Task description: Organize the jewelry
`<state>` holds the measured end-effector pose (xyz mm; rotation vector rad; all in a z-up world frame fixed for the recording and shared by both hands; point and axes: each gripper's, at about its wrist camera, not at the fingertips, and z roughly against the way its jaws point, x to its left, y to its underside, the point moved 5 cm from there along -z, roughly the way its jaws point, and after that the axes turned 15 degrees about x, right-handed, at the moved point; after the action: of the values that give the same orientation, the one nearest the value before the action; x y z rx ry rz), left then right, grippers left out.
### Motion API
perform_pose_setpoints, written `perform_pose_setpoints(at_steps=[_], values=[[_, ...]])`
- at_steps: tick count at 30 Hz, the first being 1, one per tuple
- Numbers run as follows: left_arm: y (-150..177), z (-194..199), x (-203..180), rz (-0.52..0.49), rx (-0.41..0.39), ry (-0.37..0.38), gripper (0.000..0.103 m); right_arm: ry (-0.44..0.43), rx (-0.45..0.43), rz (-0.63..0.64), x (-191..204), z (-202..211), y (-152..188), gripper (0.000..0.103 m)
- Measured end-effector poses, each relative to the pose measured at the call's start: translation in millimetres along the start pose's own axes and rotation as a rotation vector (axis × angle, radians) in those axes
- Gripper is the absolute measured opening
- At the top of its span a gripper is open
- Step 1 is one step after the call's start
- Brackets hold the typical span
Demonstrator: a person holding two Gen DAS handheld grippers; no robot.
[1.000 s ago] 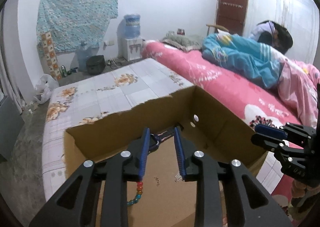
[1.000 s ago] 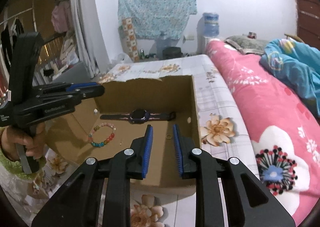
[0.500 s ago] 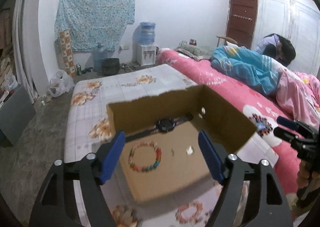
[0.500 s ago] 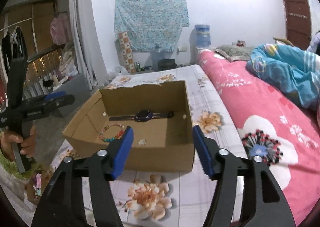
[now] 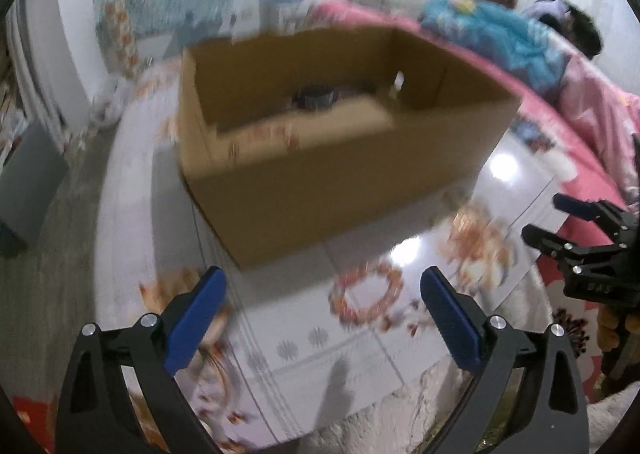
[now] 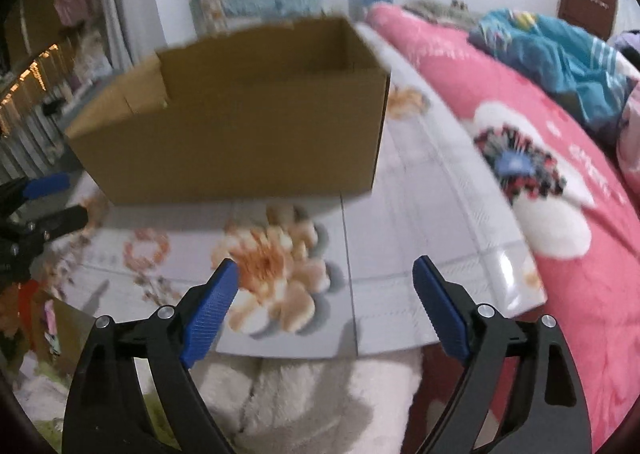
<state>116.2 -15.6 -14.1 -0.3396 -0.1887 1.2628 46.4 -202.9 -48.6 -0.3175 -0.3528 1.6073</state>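
Both views are smeared by motion, so fine detail is lost. The left tongs (image 5: 322, 292) stand spread wide, their jaws having just been opening, with nothing gripped; between the blue pads (image 5: 196, 318) only the glossy floral worktop (image 5: 516, 174) shows. Just ahead of them and right of centre a ring of orange beads, the bracelet (image 5: 366, 296), lies flat on the worktop, in front of the cardboard box (image 5: 340, 190) and apart from its near wall. Inside the box a dark watch (image 5: 316, 98) rests against the far wall, with coloured beads (image 5: 276, 134) blurred on the box floor nearer the front. The right tongs (image 6: 324, 286) are likewise wide apart, jaws having just been opening and holding nothing, hanging over the near edge of the worktop where a flower print (image 6: 276, 266) lies. In the right wrist view the bracelet (image 6: 146, 252) sits to the left, between the box's near wall (image 6: 240, 142) and the worktop's front edge. Open worktop stretches right of the box up to the pink bed (image 6: 580, 234), which butts against that side edge
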Motion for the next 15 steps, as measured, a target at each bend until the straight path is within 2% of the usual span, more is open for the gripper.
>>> perform_pose_setpoints(at_steps=[5,15], values=[[11,-31,-1,0.038,0.095,-0.073,0.096,0.014,0.034,-0.009,0,-13,4,0.087],[19,-48,-1,0.044,0.147,-0.131,0.096,0.07,0.076,0.02,7,-31,-2,0.092]])
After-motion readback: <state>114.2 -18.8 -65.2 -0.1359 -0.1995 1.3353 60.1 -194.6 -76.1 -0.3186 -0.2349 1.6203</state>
